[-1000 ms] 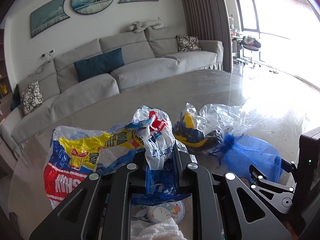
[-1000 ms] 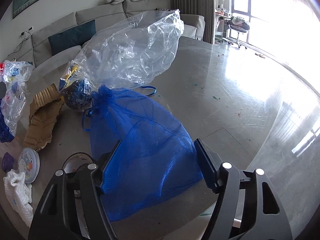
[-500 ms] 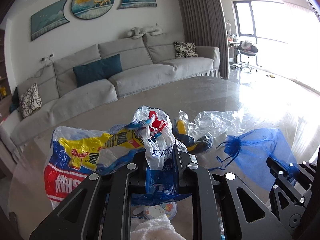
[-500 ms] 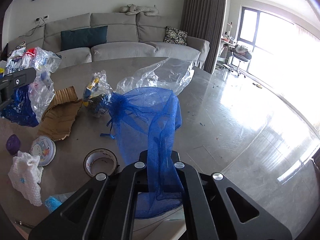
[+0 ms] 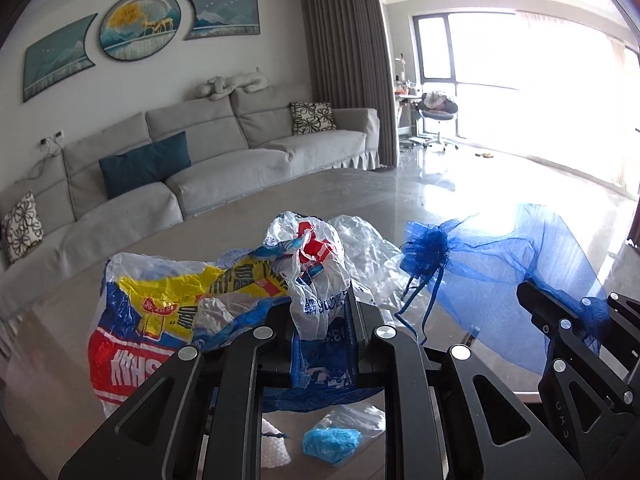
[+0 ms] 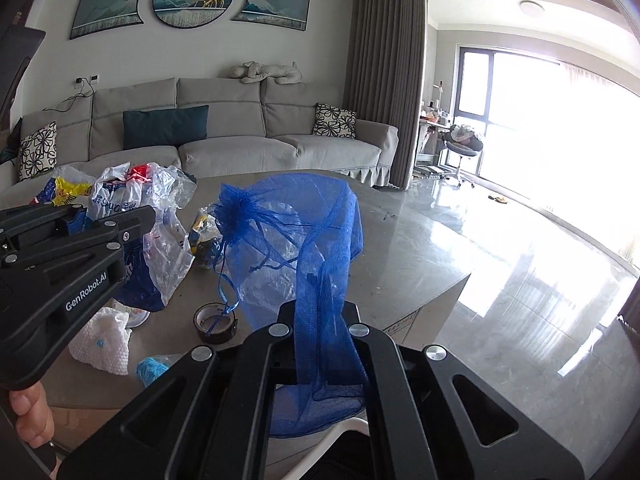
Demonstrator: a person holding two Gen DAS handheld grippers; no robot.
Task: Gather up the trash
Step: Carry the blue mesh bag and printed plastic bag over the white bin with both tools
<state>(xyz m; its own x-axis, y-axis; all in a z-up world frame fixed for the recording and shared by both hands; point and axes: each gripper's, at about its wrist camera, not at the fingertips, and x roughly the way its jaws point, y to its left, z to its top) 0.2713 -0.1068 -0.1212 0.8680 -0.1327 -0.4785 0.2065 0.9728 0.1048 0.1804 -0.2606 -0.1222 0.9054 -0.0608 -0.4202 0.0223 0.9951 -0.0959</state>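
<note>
Left wrist view: the left gripper [image 5: 322, 308] is seen clamped on a bunch of crumpled printed plastic bags [image 5: 208, 304] in white, yellow, red and blue, which are held up off the grey polished stone table [image 5: 248, 216]. A crinkled clear plastic sheet [image 5: 368, 256] is seen just behind the bunch. To the right, a sheer blue mesh drawstring pouch [image 5: 492, 264] is seen lifted clear of the table, its gathered neck and cords hanging loose, its far end pinched by the right gripper [image 5: 532, 300]. Below the jaws, a small clear bag with a blue wad [image 5: 332, 438] and a white textured cloth [image 5: 274, 454] are seen lying on the table. Right wrist view: the right gripper [image 6: 324, 316] is seen closed tight on the blue mesh pouch [image 6: 304, 236], which is draped upward and over from the jaws, with its lower end hanging beneath them. The left gripper [image 6: 132, 220] is seen at the left, held by a hand [image 6: 34, 420], with the printed bags [image 6: 132, 208] caught in it. On the table [image 6: 400, 264] are noted a dark roll of tape [image 6: 216, 322], the white cloth [image 6: 102, 342], the blue wad [image 6: 152, 368], and a small blue-and-yellow wrapper bundle [image 6: 202, 240] behind the pouch. A grey sofa [image 6: 224, 132] is seen beyond.
</note>
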